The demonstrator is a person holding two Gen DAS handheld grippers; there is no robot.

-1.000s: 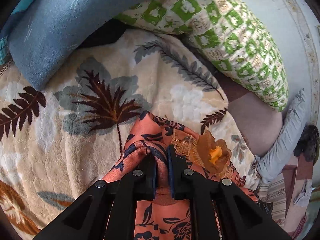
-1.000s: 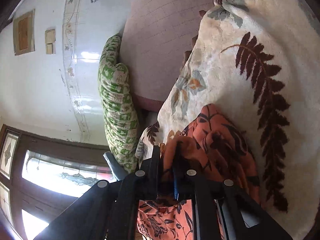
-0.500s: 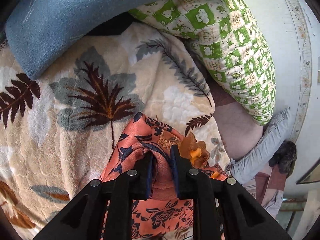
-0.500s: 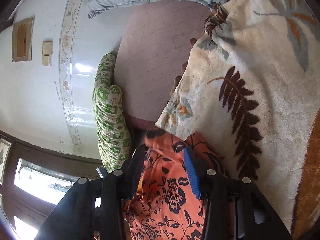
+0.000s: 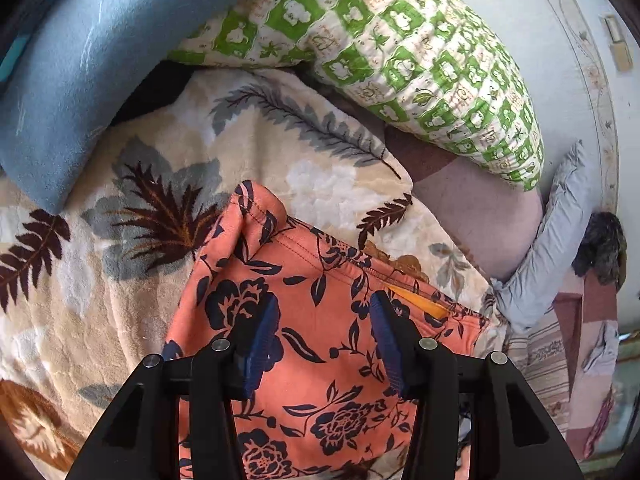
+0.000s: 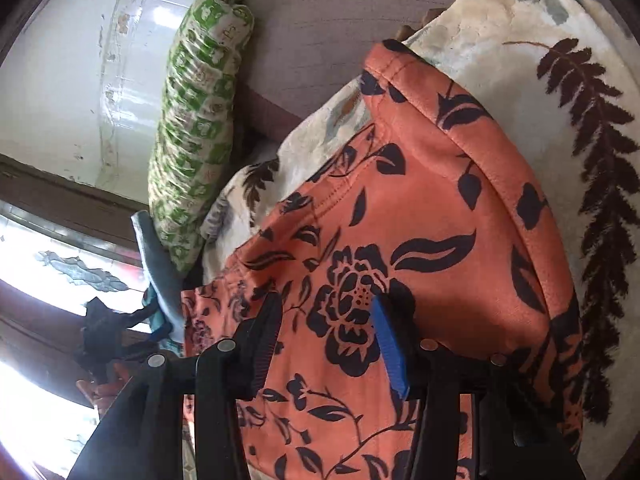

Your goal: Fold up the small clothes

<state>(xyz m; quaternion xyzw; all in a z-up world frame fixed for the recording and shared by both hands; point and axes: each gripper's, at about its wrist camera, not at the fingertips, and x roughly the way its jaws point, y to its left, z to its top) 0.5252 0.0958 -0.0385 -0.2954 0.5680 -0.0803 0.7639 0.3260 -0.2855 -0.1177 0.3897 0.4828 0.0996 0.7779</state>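
A small orange garment [image 5: 316,320] with a dark navy flower print lies folded over on a cream leaf-patterned blanket [image 5: 120,232]. My left gripper [image 5: 322,334] is open, its blue-padded fingers spread just above the cloth and holding nothing. In the right wrist view the same garment [image 6: 420,232] fills the middle, its stitched hem toward the far end. My right gripper [image 6: 330,344] is open over it, empty.
A green-and-white checked pillow [image 5: 400,52] and a blue pillow [image 5: 68,72] lie at the head of the bed. A grey cloth [image 5: 552,248] lies by the right edge. A wall [image 6: 80,60] and a bright window [image 6: 48,264] are to the left.
Both grippers were shut on pinched folds of the garment a second ago. The right opened first, then the left. The cloth has dropped flat and spread on the blanket.
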